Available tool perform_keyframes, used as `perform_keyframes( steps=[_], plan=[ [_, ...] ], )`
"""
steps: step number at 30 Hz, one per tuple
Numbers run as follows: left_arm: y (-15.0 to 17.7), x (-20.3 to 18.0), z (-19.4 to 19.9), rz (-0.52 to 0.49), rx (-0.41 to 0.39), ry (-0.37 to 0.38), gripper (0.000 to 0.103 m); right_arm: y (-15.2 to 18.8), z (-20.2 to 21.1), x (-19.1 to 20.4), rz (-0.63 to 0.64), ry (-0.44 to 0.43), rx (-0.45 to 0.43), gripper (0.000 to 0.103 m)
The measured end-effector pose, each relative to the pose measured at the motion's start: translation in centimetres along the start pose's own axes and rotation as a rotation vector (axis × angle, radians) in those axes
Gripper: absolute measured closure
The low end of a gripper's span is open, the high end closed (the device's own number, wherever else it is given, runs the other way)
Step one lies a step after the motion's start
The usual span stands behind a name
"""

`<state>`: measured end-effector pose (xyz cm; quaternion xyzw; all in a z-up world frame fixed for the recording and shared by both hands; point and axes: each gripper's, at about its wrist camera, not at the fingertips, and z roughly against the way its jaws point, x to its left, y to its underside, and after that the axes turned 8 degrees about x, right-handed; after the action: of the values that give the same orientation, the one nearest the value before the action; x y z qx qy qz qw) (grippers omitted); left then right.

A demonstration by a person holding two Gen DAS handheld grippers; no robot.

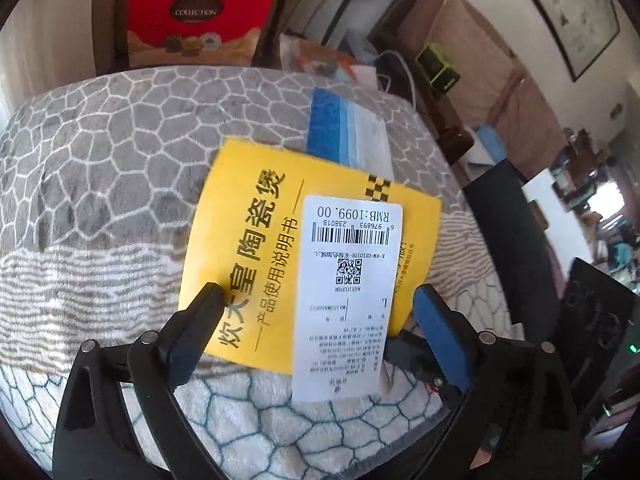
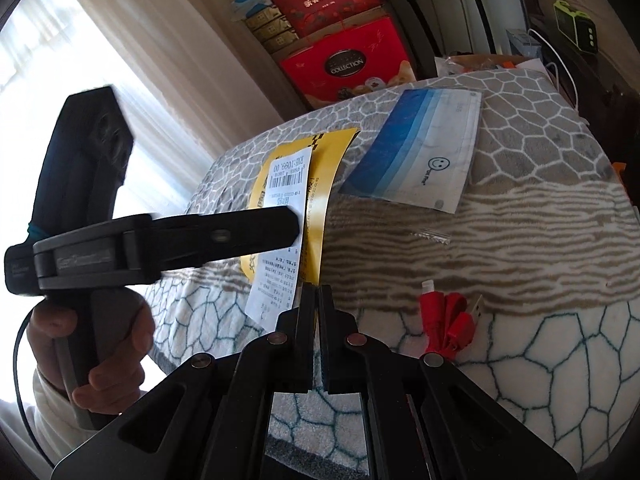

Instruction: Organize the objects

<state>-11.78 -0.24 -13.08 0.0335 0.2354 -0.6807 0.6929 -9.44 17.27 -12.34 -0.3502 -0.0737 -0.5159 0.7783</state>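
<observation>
A yellow booklet (image 1: 256,248) lies on the patterned blanket (image 1: 100,168), with a white price tag (image 1: 348,288) on top of it. My left gripper (image 1: 320,300) hovers over both, its fingers open wide on either side and touching neither. My right gripper (image 2: 317,294) is shut on the booklet's near edge (image 2: 316,240); its tip (image 1: 402,344) shows at the booklet's corner in the left wrist view. The tag (image 2: 280,264) hangs past the booklet's edge. A hand (image 2: 96,344) holds the left gripper, whose finger (image 2: 240,232) crosses above the tag.
A blue-striped mask packet (image 2: 416,148) lies beyond the booklet, and a red coiled cable (image 2: 448,324) to the right of my right gripper. Red gift boxes (image 2: 344,68) stand past the blanket's far edge. A bright curtain (image 2: 80,40) hangs at left, and a brown sofa (image 1: 472,60) stands at right.
</observation>
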Motion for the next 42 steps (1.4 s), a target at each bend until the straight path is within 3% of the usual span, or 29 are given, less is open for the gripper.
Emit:
perform_keyframes(
  steps=[2, 5, 7, 8, 9, 11, 14, 19, 20, 22, 23, 24, 30, 35, 38, 42],
  plan=[
    [-0.2, -0.6, -0.9, -0.001, 0.028, -0.038, 0.008, 0.0, -0.1, 0.4, 0.013, 0.006, 0.002, 0.102],
    [0.0, -1.1, -1.2, 0.005, 0.01, -0.035, 0.01, -0.2, -0.2, 0.7, 0.031, 0.045, -0.001, 0.102],
    [0.1, -1.4, -1.4, -0.004, 0.009, -0.03, 0.021, -0.2, -0.2, 0.6, 0.028, 0.039, 0.0, 0.101],
    [0.1, -1.5, -1.5, -0.008, 0.016, -0.024, 0.034, -0.3, -0.3, 0.5, 0.026, 0.043, 0.004, 0.101],
    [0.0, -1.7, -1.7, -0.017, 0.034, -0.035, 0.057, -0.2, -0.4, 0.4, 0.025, 0.045, 0.006, 0.102],
    [-0.1, -1.8, -2.3, -0.029, 0.07, -0.066, 0.088, -0.2, -0.6, 0.3, 0.022, 0.054, 0.006, 0.102],
    [-0.1, -1.2, -2.6, -0.018, 0.083, -0.066, 0.091, -0.1, -0.6, 0.1, 0.014, 0.06, 0.009, 0.102],
    [-0.3, 0.3, -1.9, 0.013, 0.07, -0.074, 0.091, 0.2, -0.6, -0.6, -0.006, 0.071, 0.023, 0.102],
    [-0.3, 0.3, -1.8, 0.012, 0.071, -0.077, 0.087, 0.3, -0.6, -0.7, -0.008, 0.074, 0.023, 0.102],
    [-0.4, -0.1, -1.9, -0.002, 0.08, -0.099, 0.061, 0.3, -0.5, -0.8, -0.01, 0.072, 0.024, 0.102],
    [-0.5, -0.5, -2.0, -0.013, 0.077, -0.112, 0.036, 0.3, -0.5, -0.8, -0.01, 0.073, 0.023, 0.102],
    [-0.6, -0.9, -2.0, -0.023, 0.066, -0.126, 0.021, 0.3, -0.6, -0.8, -0.011, 0.073, 0.024, 0.102],
    [-0.9, -2.3, -3.4, -0.066, 0.09, -0.124, 0.019, 0.2, -1.0, -0.8, 0.009, 0.084, 0.049, 0.103],
    [-1.7, -4.2, -4.9, -0.157, 0.11, -0.207, 0.015, 0.3, -1.3, -0.3, 0.049, 0.116, 0.059, 0.103],
    [-1.5, -5.3, -5.8, -0.227, 0.112, -0.297, 0.015, 0.5, -1.0, -0.7, 0.035, 0.102, 0.048, 0.103],
    [-1.2, -5.4, -6.1, -0.232, 0.09, -0.313, 0.018, 0.5, -0.5, -1.6, 0.014, 0.11, 0.039, 0.103]
  ],
)
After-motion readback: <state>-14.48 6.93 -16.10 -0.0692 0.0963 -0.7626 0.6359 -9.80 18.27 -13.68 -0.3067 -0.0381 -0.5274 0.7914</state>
